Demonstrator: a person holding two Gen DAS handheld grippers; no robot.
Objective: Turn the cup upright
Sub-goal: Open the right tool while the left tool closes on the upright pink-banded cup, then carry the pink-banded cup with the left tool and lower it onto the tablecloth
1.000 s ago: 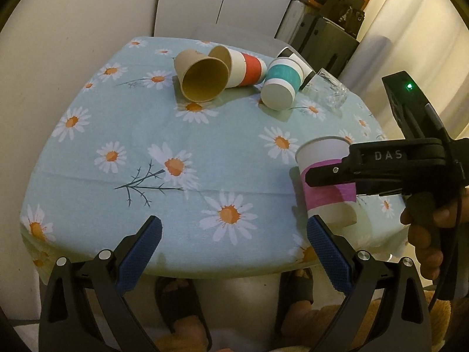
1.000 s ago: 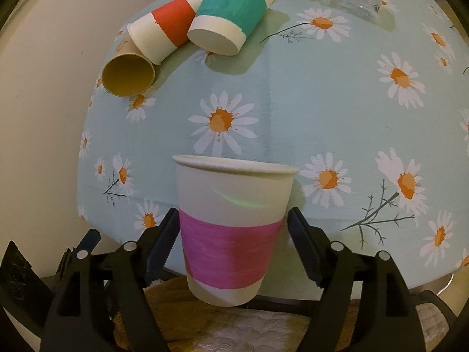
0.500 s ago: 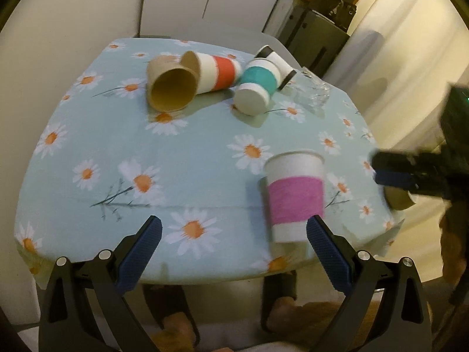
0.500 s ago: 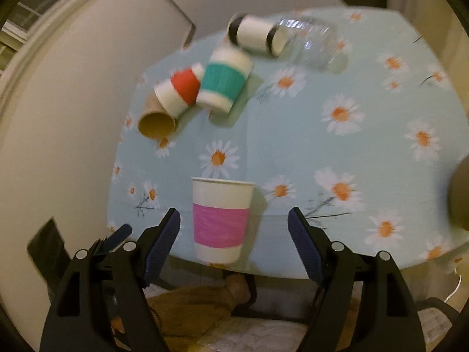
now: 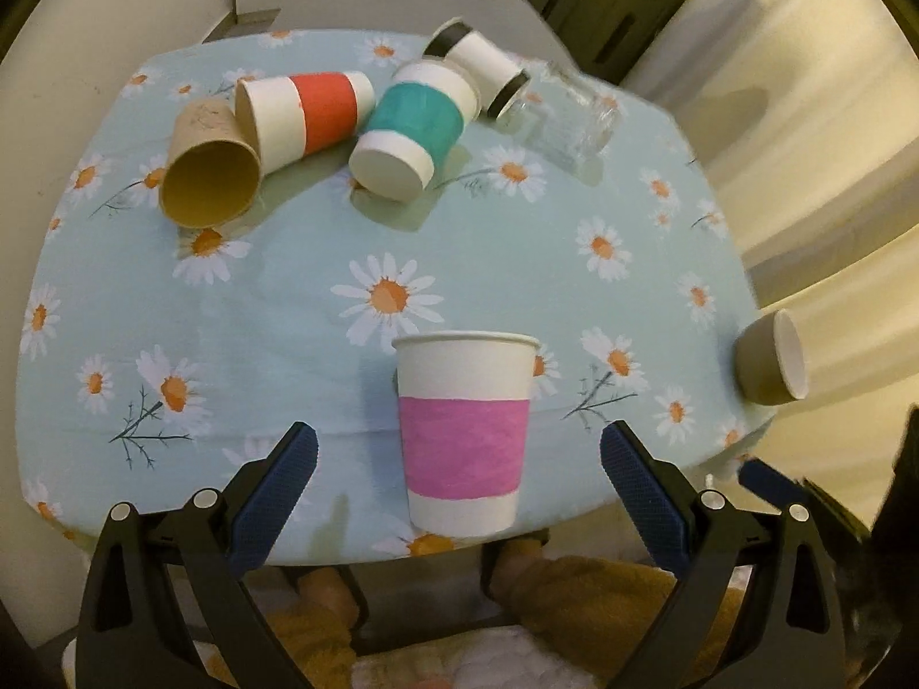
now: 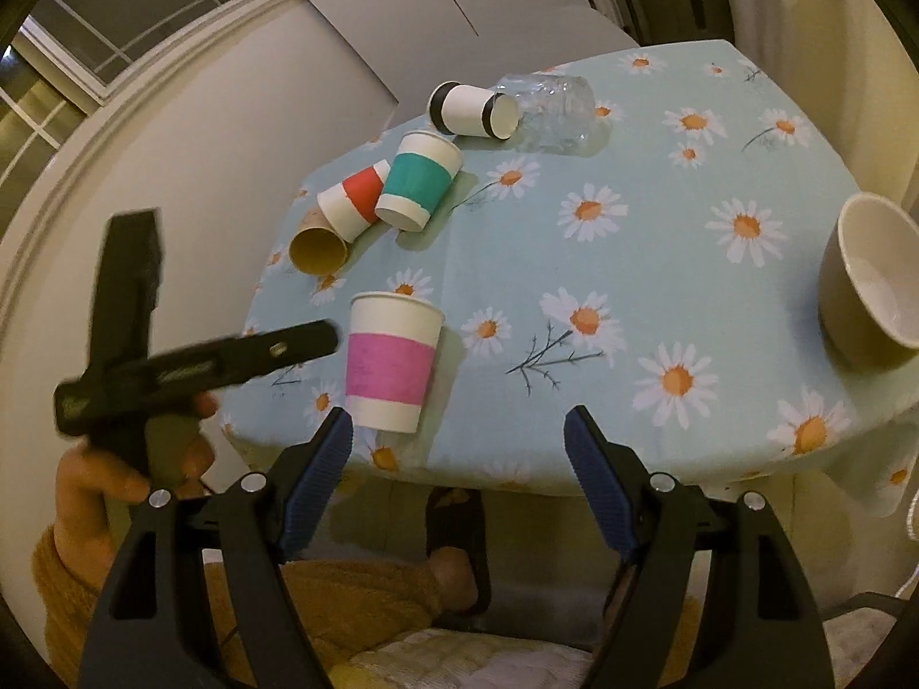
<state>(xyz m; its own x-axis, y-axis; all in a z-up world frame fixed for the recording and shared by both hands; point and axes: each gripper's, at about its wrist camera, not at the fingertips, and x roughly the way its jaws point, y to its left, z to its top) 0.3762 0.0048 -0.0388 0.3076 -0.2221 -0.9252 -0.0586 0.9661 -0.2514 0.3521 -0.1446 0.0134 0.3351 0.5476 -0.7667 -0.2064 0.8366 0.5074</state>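
A white paper cup with a pink band stands upright near the front edge of the daisy tablecloth; it also shows in the right wrist view. My left gripper is open, its blue pads wide on either side of the cup and apart from it. My right gripper is open and empty, off the table's front edge, to the right of the cup. The left gripper shows from the side in the right wrist view.
At the back lie a brown cup, a red-banded cup, a teal-banded cup, a black-rimmed cup and a clear glass. A brown bowl lies on its side at the right edge.
My right gripper let go of the pink cup and drew back to the right. My left gripper swung over so the standing cup is now between its open fingers.
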